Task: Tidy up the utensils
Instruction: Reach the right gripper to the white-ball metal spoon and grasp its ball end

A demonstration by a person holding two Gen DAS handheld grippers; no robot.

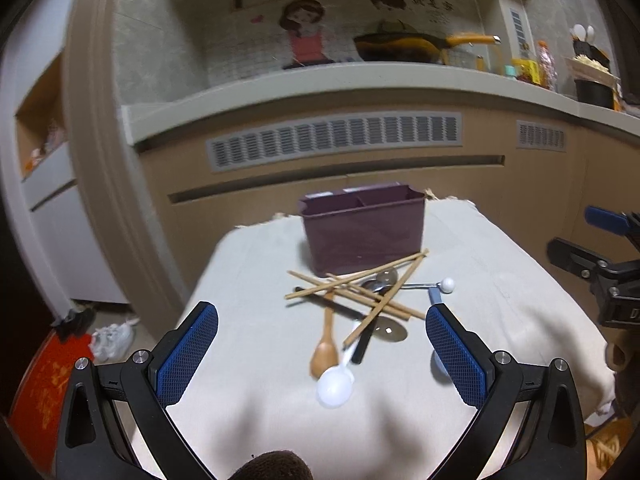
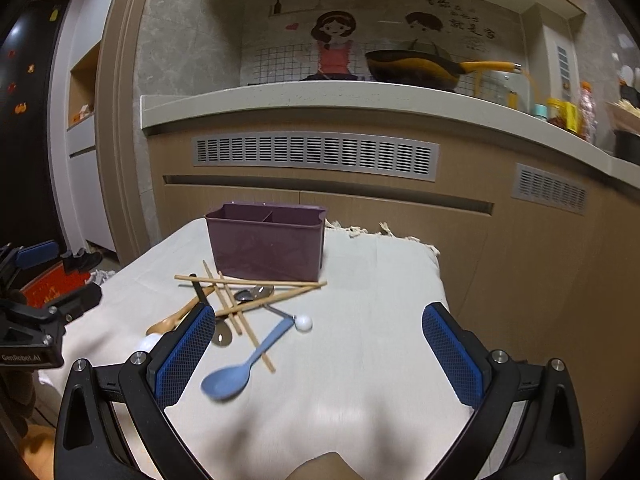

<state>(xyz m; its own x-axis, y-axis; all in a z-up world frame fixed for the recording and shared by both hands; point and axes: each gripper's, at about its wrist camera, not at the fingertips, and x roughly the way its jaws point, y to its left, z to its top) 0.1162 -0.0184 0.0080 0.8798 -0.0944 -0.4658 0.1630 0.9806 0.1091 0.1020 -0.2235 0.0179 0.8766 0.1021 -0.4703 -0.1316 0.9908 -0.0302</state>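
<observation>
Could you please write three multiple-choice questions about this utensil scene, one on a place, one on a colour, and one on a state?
1. Where does the purple holder stand?
A. beyond the utensil pile on the cloth
B. on the counter
C. on the floor

2. What colour is the spoon nearest the right gripper?
A. red
B. blue
C. green

3. How is the left gripper?
A. shut on a chopstick
B. shut on nothing
C. open, holding nothing

Answers: 1 A, the holder stands on the cloth behind the pile; 2 B, its bowl and handle are blue; 3 C, its fingers stand wide apart with nothing between them.
</observation>
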